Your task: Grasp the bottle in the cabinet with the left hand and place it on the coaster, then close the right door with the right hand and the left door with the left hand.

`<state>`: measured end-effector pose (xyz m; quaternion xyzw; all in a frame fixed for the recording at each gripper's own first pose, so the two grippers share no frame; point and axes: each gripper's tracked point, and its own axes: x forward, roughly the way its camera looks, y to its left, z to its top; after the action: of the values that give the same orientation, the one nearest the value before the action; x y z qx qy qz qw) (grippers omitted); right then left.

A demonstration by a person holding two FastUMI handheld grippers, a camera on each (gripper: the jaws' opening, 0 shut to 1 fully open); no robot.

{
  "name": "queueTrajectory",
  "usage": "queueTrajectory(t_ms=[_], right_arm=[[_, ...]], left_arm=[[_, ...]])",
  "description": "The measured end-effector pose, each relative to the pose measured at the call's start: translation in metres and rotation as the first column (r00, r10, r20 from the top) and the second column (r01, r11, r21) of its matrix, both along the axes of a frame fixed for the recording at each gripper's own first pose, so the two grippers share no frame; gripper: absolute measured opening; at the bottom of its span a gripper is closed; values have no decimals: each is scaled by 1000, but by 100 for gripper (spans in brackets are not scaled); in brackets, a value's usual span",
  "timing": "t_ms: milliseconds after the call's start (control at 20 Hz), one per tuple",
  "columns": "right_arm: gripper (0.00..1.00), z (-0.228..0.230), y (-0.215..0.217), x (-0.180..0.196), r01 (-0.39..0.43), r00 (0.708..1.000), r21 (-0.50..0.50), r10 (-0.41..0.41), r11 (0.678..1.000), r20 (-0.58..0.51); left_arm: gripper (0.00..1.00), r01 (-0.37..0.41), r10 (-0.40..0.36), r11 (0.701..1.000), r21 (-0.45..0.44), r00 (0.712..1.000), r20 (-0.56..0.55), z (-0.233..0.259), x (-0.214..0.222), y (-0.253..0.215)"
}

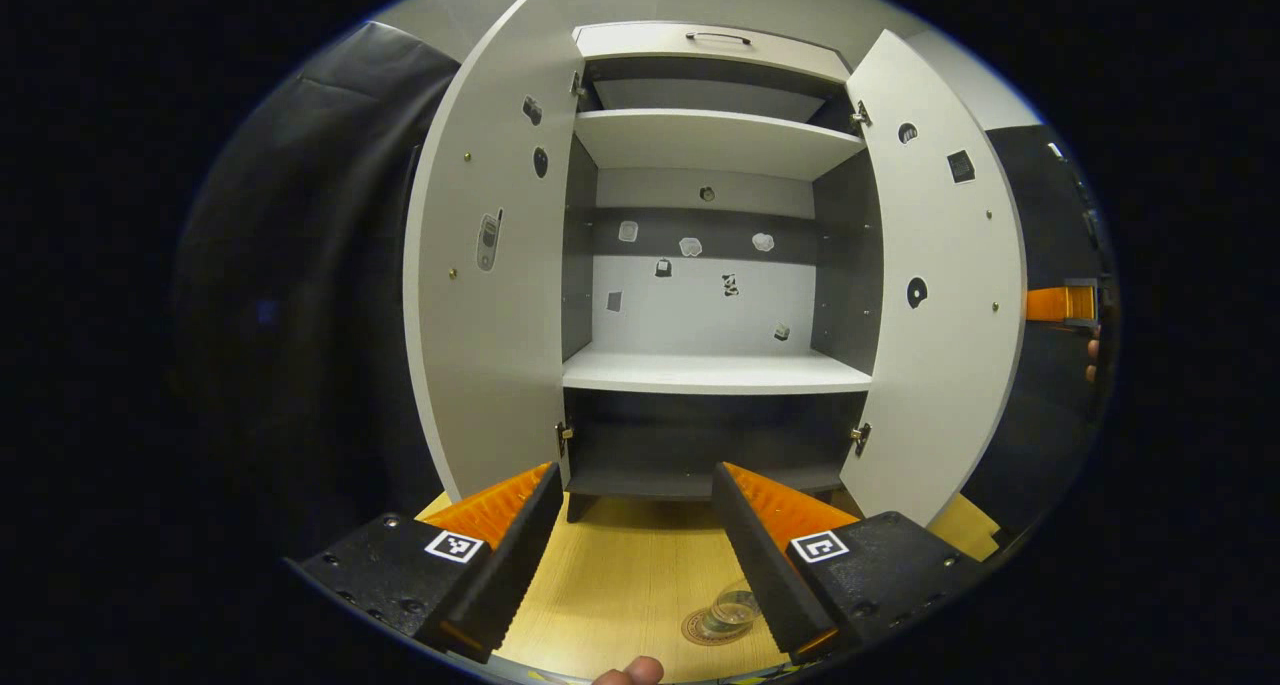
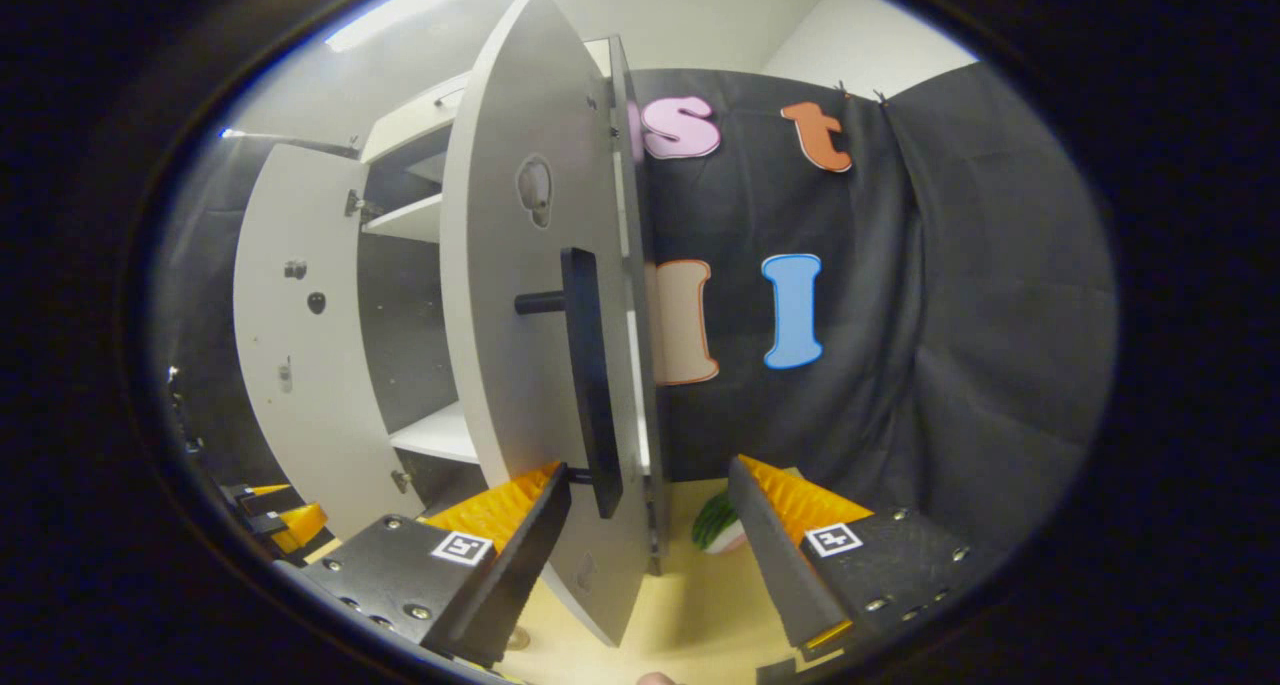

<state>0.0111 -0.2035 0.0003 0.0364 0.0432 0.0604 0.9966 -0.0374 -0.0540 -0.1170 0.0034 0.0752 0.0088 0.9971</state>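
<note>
The white cabinet [image 1: 710,370] stands with both doors wide open and its shelves bare. A clear bottle [image 1: 737,605] rests on the round coaster [image 1: 708,631] on the wooden tabletop, low in the left gripper view and partly hidden behind one finger. My left gripper [image 1: 635,475] is open and empty, above the tabletop in front of the cabinet. The left door [image 1: 490,265] and right door [image 1: 940,265] flank the opening. My right gripper [image 2: 650,470] is open, its fingers on either side of the right door's [image 2: 520,315] outer edge, beside the lower end of the black handle [image 2: 590,375].
A green object [image 2: 712,520] lies on the table behind the right door, near the black cloth wall. The other gripper [image 1: 1062,303] and a hand show past the right door's edge. A fingertip [image 1: 630,673] is at the bottom of the left gripper view.
</note>
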Motion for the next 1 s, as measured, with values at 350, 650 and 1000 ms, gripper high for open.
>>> queueTrajectory(t_ms=[350,650,1000], right_arm=[[98,-2,41,10,-81,997,6,81,997,0],[98,-5,64,17,-119,993,20,119,993,-5],[100,-8,104,37,-127,992,30,127,991,10]], left_arm=[[96,-36,36,999,-13,999,-23,-8,-5,16],[95,-60,59,997,-50,998,-19,-5,-10,32],[95,-96,97,995,-37,995,17,9,-18,58]])
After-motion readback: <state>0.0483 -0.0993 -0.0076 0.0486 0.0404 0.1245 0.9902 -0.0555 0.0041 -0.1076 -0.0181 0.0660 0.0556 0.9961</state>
